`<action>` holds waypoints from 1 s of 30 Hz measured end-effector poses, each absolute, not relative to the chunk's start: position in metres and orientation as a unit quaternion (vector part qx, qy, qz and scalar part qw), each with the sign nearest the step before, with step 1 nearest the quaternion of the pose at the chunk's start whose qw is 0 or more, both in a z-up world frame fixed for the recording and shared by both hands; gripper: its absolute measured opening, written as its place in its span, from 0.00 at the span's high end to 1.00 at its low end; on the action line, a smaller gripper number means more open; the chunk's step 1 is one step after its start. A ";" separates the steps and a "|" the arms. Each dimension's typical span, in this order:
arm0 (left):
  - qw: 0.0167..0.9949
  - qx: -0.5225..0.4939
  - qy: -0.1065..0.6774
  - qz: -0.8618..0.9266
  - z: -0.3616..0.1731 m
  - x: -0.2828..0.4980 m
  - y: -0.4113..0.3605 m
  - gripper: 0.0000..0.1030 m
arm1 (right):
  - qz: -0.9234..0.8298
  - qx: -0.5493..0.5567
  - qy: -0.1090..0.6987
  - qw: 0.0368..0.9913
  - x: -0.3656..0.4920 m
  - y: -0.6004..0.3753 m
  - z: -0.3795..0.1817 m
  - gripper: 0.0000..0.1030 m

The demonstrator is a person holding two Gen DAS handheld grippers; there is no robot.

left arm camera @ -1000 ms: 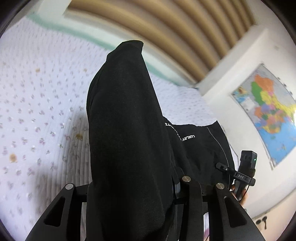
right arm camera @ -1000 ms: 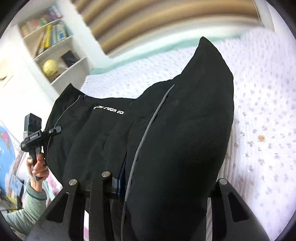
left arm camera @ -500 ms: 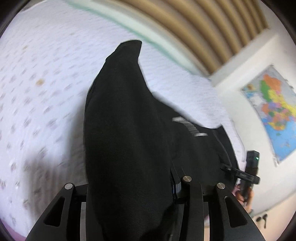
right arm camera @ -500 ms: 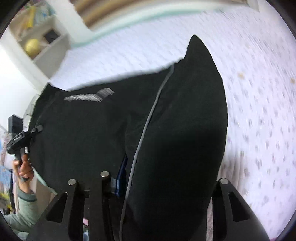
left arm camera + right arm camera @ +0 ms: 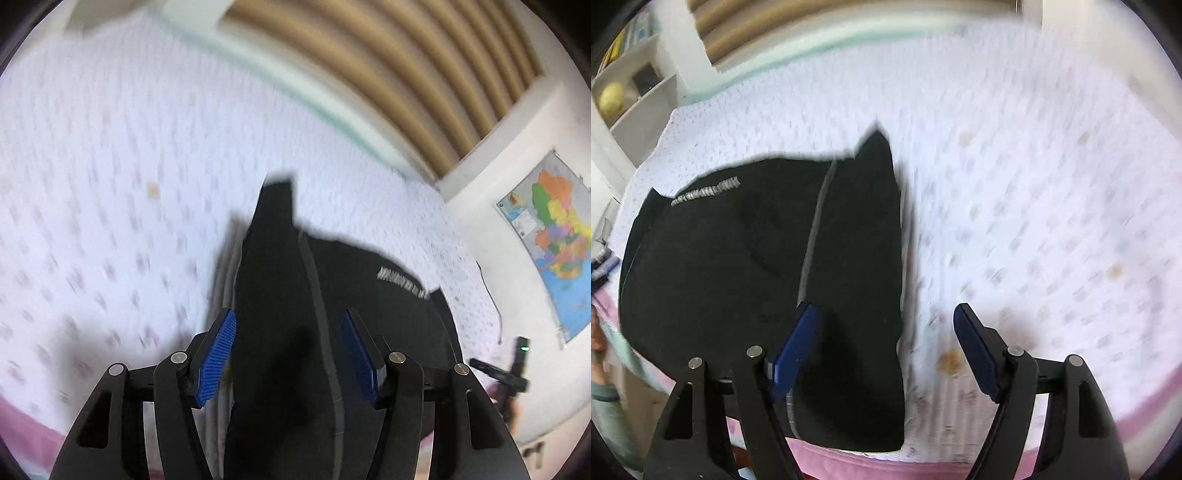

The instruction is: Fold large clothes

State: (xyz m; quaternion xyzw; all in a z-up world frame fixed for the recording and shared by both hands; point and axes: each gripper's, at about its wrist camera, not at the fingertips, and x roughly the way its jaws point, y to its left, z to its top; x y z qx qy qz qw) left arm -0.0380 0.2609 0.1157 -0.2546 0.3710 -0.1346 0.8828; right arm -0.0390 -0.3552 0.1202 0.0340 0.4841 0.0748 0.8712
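Black garment is laid folded on the quilted bedspread, low in both frames, for release. Left gripper and right gripper jaws are being opened, nothing gripped.

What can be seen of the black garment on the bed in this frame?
The black garment is soft, matte fabric with a thin grey piping line and a blurred strip of pale lettering. It lies partly folded on the white dotted bedspread, one corner pointing away from the cameras, its near end at the bed's edge. The opening left gripper straddles it; the opening right gripper spans its right edge, neither visibly pressing.
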 end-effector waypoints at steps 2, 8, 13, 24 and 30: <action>0.891 -0.242 0.353 -0.150 0.137 -0.038 0.247 0.41 | 0.109 0.041 0.458 0.882 -0.043 -0.333 0.142 0.23; 0.885 -0.175 0.418 -0.106 0.123 0.024 0.187 0.41 | 0.124 -0.041 0.473 0.871 -0.020 -0.244 0.122 0.23; 0.827 -0.224 0.514 -0.042 0.046 0.065 0.190 0.41 | 0.124 -0.031 0.529 0.839 0.010 -0.215 0.065 0.21; 0.885 -0.150 0.438 -0.055 0.116 0.003 0.163 0.41 | 0.153 0.143 0.489 0.847 -0.028 -0.254 0.098 0.24; 0.945 -0.030 0.323 -0.044 0.204 -0.073 0.100 0.40 | 0.129 0.177 0.420 0.881 -0.076 -0.279 0.148 0.24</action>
